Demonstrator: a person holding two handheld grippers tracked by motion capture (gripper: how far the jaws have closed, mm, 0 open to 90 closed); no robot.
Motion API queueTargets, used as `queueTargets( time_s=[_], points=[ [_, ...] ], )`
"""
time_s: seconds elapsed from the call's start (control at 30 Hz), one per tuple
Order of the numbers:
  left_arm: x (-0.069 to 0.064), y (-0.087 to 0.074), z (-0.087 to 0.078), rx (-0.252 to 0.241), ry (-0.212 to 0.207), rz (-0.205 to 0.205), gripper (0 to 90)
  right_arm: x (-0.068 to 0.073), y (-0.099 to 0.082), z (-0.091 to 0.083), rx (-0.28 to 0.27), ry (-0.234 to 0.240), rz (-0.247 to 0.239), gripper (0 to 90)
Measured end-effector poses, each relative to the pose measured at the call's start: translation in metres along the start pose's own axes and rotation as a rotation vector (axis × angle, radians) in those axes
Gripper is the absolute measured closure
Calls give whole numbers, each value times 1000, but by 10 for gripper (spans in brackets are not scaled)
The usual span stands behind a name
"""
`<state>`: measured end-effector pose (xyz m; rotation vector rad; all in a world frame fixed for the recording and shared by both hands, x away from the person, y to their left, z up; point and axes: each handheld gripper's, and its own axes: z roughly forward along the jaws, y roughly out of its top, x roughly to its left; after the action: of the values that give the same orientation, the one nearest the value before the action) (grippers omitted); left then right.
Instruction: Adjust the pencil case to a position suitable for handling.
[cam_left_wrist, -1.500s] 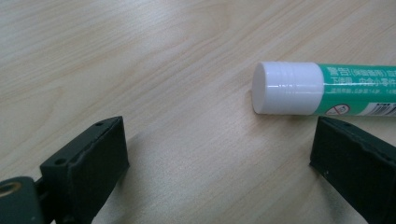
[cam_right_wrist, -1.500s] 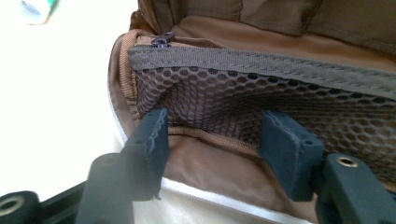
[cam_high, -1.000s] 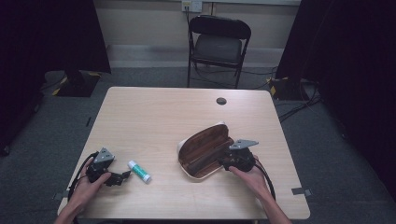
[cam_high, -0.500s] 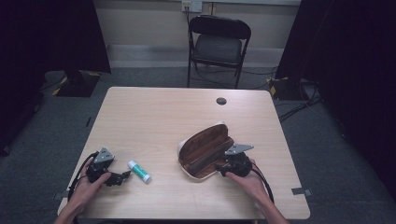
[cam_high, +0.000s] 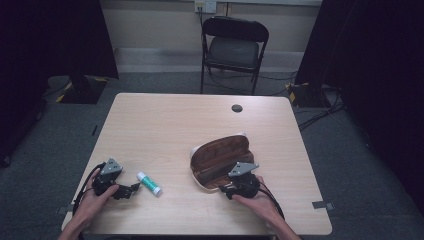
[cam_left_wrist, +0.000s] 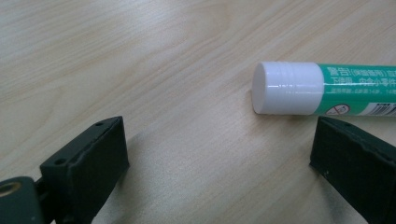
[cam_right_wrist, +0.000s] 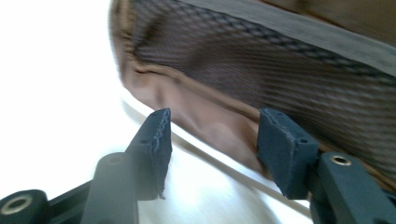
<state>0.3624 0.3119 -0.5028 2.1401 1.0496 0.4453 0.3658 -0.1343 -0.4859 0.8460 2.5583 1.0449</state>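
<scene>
since a second ago the right gripper (cam_high: 227, 189) has slid down to the open glasses case (cam_high: 220, 159)'s near rim, jaws open. left of the case, the light, slippery glue stick (cam_high: 149, 183) lies just beyond the left gripper (cam_high: 131, 189)'s open jaws; best gripped mid-barrel.

A pale wood-grain worktop (cam_high: 165, 130) filled the centre of the frame, with a small round dark disc (cam_high: 237, 108) near its far edge, right of centre. Beyond it, at the top centre, a black folding chair (cam_high: 233, 50) stood on grey carpet (cam_high: 350, 150) against a light wall. Dark curtains (cam_high: 55, 40) hung at the upper left and upper right. Cables (cam_high: 320, 112) trailed across the floor at the right, near yellow-and-black tape marks (cam_high: 291, 94).
</scene>
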Motion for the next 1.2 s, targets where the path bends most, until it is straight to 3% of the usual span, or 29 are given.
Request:
queueTargets(
  time_s=[0.1, 0.23, 0.37, 0.53, 0.8, 0.93, 1.03, 1.2],
  points=[
    [0, 0, 0, 0, 0, 0, 35, 6, 4, 1, 0, 25, -16, 445],
    [0, 0, 0, 0, 0, -1, 35, 2, 7, 0, -20, 62, -15, 437],
    [0, 0, 0, -2, -5, -6, 34, -8, 9, -1, -51, 85, -7, 329],
    [0, 0, 0, -3, -4, -4, 30, -13, 5, 8, -30, 118, -8, 277],
    [0, 0, 0, -1, -1, 0, 28, -4, 4, 9, -16, 135, 10, 280],
    [0, 0, 1, 1, -2, 5, 23, 2, 5, 10, -15, 161, -7, 282],
    [0, 1, 1, 2, -2, 7, 20, 8, 6, 11, -14, 146, 9, 278],
    [0, 0, 1, 2, -3, 6, 20, 20, 9, 13, -9, 171, -17, 277]
  ],
)
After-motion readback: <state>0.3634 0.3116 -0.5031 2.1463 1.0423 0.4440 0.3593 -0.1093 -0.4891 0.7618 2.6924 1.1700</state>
